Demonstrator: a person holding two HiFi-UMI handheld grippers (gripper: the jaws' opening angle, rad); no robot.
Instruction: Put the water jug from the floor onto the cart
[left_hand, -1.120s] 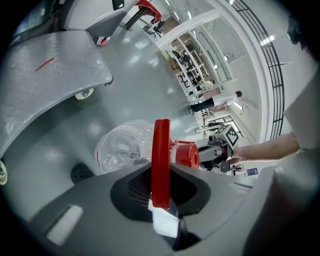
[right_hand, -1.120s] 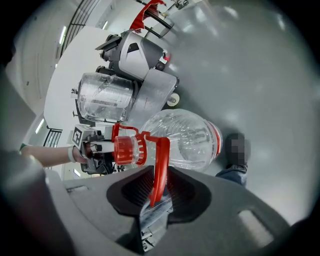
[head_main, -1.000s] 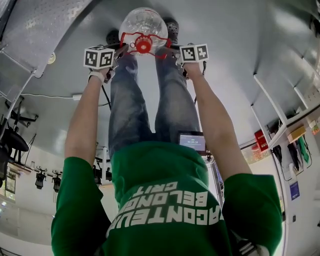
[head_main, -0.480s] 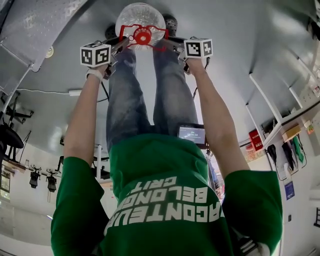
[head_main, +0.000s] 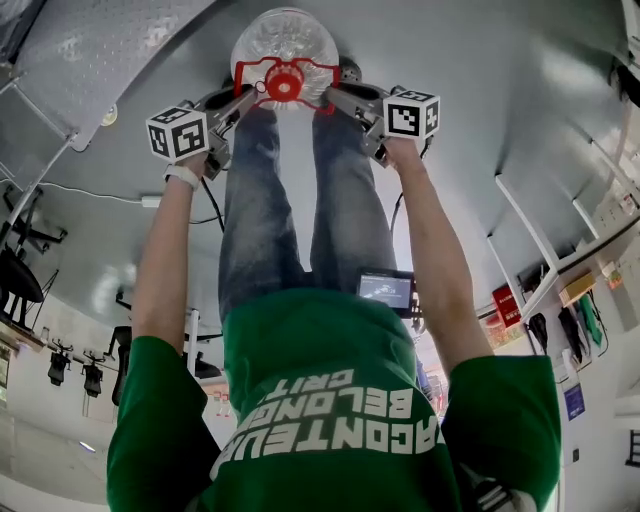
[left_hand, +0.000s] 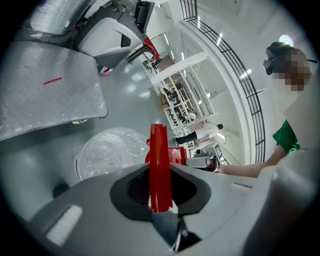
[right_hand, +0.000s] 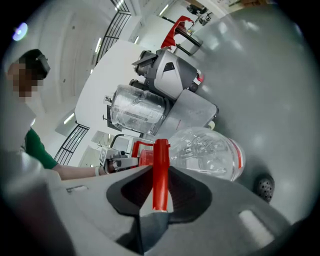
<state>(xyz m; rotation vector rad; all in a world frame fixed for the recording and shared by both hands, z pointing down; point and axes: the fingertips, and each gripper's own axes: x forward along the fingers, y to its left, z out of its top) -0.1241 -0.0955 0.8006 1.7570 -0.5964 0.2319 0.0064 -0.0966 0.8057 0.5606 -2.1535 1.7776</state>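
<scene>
Seen from the head view, a person in a green sweatshirt (head_main: 330, 400) bends over a clear water jug (head_main: 285, 38). Both bare arms reach far down to it, wrists angled inward. The left gripper (head_main: 250, 92) and right gripper (head_main: 330, 95) meet at the jug's red handle (head_main: 285, 82) from either side.

Only the left gripper view shows the cart (left_hand: 50, 100), a grey textured platform just left of the jug (left_hand: 107, 152) and not touching it. There the left gripper (left_hand: 160, 172) is clamped tight on an upright bar of the handle (left_hand: 159, 165).

Only the right gripper view shows a second clear jug (right_hand: 135, 110) resting on a grey machine (right_hand: 175, 75) far behind. In this view the right gripper (right_hand: 160, 175) has the handle's other bar (right_hand: 161, 170) pinched between its pads, though the jaws are easing apart.

Compared with a second ago, the jug looms larger in the head view and now covers most of the shoes. The two marker cubes have also swung wider apart and tilted.
</scene>
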